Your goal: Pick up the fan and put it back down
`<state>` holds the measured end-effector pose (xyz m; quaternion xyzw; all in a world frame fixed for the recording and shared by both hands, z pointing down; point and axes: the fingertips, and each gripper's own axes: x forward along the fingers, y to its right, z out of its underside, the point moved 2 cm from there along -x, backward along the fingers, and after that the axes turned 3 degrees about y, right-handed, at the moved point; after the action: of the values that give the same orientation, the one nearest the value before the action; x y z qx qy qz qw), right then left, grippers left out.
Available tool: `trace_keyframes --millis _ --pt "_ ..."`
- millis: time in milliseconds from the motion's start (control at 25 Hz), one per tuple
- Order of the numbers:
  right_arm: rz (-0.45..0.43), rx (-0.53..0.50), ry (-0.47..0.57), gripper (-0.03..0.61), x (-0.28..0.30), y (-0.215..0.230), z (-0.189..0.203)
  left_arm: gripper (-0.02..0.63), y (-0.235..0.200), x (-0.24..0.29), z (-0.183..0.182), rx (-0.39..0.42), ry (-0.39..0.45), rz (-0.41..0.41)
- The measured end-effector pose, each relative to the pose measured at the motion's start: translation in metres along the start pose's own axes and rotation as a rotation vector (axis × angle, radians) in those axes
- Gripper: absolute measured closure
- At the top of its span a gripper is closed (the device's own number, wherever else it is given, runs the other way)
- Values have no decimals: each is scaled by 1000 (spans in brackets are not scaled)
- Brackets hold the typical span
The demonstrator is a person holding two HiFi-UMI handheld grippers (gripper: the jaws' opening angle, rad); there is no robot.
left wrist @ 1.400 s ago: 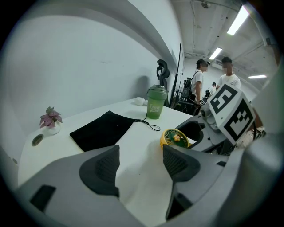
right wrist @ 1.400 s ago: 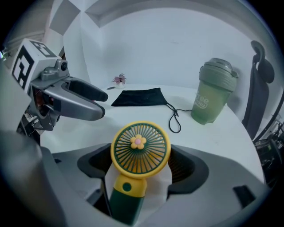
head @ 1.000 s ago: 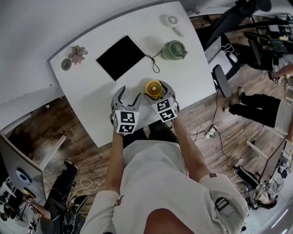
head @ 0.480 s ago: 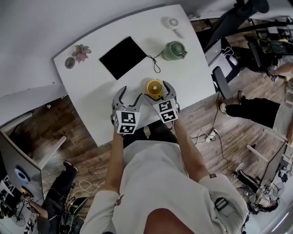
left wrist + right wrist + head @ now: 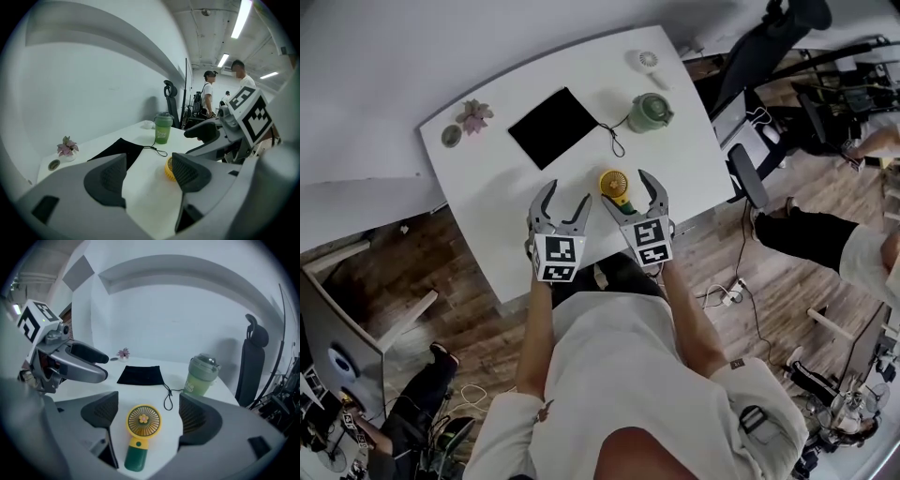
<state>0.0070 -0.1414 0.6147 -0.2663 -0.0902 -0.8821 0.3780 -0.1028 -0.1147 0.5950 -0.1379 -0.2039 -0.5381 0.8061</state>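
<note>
Bare table stretches left of the fan, below the left gripper, which hangs just beside the right gripper. The right one's jaws, just now closing, flank the fan with a gap on each side. Beyond the fan stand a cup, a looped cord and a black pouch.

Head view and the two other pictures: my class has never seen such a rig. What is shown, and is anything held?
A person holds tongs in each hand. The head view looks down from the person's head; the other two cameras ride on the tongs. On the white table are a yellow fan with a green handle, a black cloth pouch, a green lidded cup and a pink potted flower. The left tongs are open, empty. The right tongs have just been closing their jaws, which stand apart; the fan shows between them, untouched. Nothing is held.
</note>
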Motion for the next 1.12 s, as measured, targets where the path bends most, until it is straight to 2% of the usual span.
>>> trace_keyframes --millis 600,800,1120 --pt "49 -100 275 214 -84 -2 -102 313 7 -60 -85 53 220 -63" --pt "51 -101 312 224 -98 0 -113 314 9 -73 -102 66 260 -88" --pt "28 -94 345 233 -112 6 -113 316 24 -83 -113 86 276 -125"
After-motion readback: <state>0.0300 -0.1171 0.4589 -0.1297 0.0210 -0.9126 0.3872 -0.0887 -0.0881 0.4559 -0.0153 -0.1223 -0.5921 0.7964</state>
